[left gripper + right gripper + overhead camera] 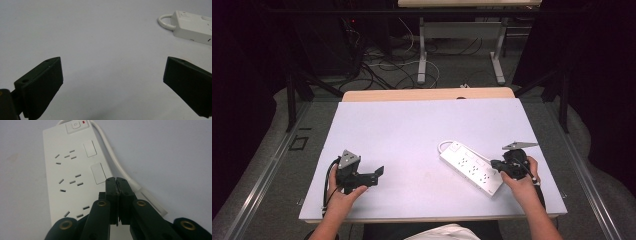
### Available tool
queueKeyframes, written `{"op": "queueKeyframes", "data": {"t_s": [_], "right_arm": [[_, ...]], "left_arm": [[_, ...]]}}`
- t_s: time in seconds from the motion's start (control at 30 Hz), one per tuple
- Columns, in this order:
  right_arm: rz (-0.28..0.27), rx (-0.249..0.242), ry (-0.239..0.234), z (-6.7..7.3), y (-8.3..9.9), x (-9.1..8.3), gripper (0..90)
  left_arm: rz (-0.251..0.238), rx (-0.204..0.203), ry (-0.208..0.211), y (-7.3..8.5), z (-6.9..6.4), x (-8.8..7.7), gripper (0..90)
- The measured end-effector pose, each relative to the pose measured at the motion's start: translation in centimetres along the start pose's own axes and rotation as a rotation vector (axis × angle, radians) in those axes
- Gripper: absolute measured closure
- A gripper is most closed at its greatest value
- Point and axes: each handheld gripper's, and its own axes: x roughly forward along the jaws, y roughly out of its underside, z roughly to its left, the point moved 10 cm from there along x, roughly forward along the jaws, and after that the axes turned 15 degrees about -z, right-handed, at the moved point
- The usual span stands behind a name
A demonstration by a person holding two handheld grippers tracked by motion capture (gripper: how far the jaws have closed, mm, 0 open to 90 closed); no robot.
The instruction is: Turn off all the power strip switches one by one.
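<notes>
A white power strip [472, 167] lies on the pale table, its white cable [443, 145] curling off the far end. In the right gripper view the power strip [72, 172] shows several sockets, a switch with a red light at its far end, and the cable [117, 165] along its right side. My right gripper [495, 164] is shut, its jaws pressed together with nothing between them, its tips [117, 181] over the strip's right edge. My left gripper [379, 172] stands open at the front left, well apart from the power strip [193, 26], with nothing between its fingers [47, 80].
The pale table top [412, 130] has bare room across its middle and back. A wooden table edge [427, 94] lies behind it. Beyond, on the floor, are cables and the legs of another table [422, 60].
</notes>
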Motion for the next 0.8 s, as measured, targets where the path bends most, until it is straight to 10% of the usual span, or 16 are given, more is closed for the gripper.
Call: {"op": "queueKeyframes", "data": {"t_s": [0.8], "right_arm": [[0.011, 0.027, 0.027, -0.9, 1.3, -0.8, 89.0]], "left_arm": [[0.002, 0.009, 0.003, -0.1, 0.0, -0.1, 2.3]]}}
